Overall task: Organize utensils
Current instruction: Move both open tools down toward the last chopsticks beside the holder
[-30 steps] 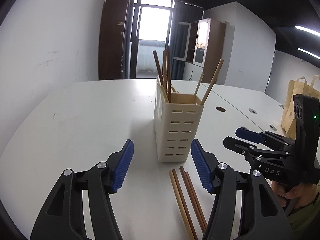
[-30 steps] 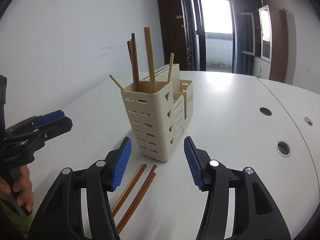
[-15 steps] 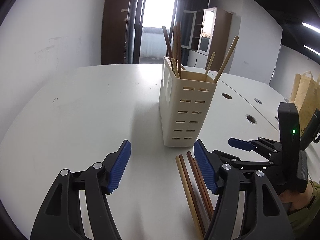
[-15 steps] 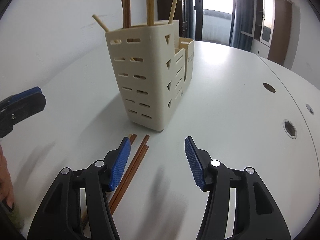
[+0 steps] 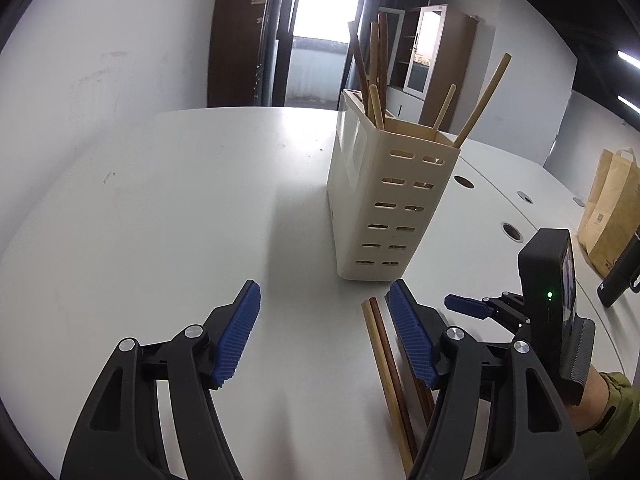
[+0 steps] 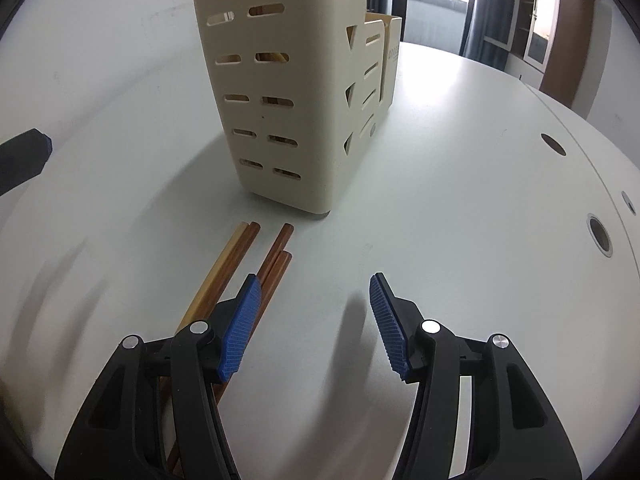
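Right wrist: loose chopsticks (image 6: 236, 268) lie flat, ends toward holder (image 6: 288, 92).

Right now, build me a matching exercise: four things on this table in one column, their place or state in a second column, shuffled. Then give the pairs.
Things
1. utensil holder
2. loose chopsticks
3. paper bag
4. left gripper

Place or state
A. lying flat on the white table, just in front of the holder
B. standing at the far right edge of the left wrist view
C. upright, with chopsticks sticking out of its top
D. open, nothing between its blue pads

Pairs: 1-C, 2-A, 3-B, 4-D
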